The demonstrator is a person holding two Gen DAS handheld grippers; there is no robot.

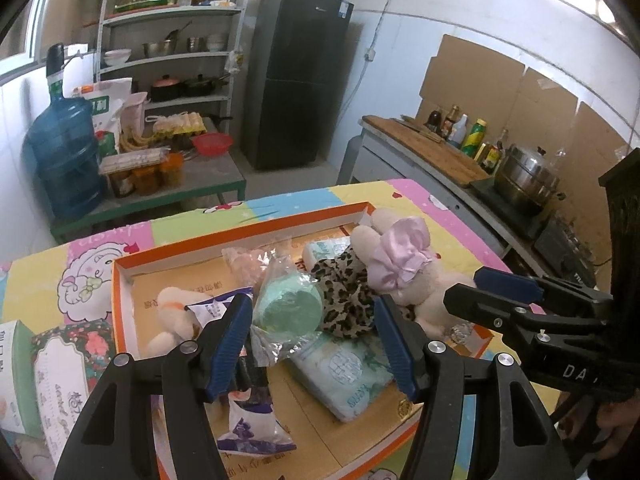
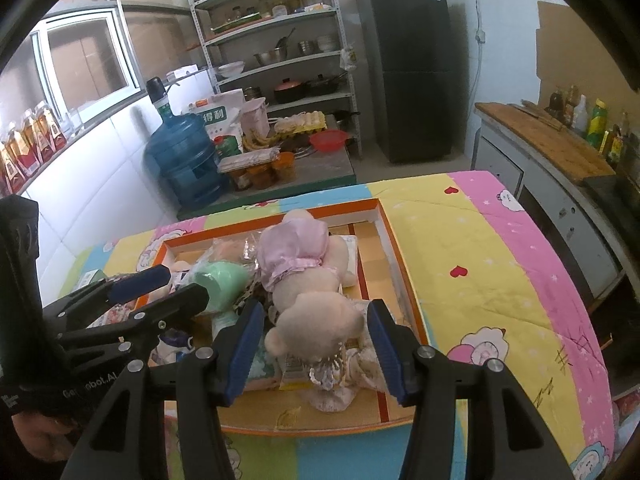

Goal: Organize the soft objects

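An orange-rimmed cardboard tray (image 1: 240, 227) (image 2: 400, 248) lies on the patterned tablecloth and holds several soft things. My left gripper (image 1: 314, 336) is open above a green round item in a clear bag (image 1: 289, 307), beside a leopard-print cloth (image 1: 343, 289), tissue packs (image 1: 348, 376) and a small white plush (image 1: 173, 312). A purple-white packet (image 1: 252, 424) lies below the left finger. My right gripper (image 2: 316, 340) is open around the head of a beige plush doll in a pink dress (image 2: 316, 276), not touching it. The right gripper also shows in the left wrist view (image 1: 480, 284).
A floral box (image 1: 60, 364) sits left of the tray. Behind the table stand a low bench with a water jug (image 1: 64, 152), jars and a red bowl, a shelf rack (image 1: 176, 40), a black fridge (image 1: 296, 80), and a counter with bottles and a steel pot (image 1: 528, 176).
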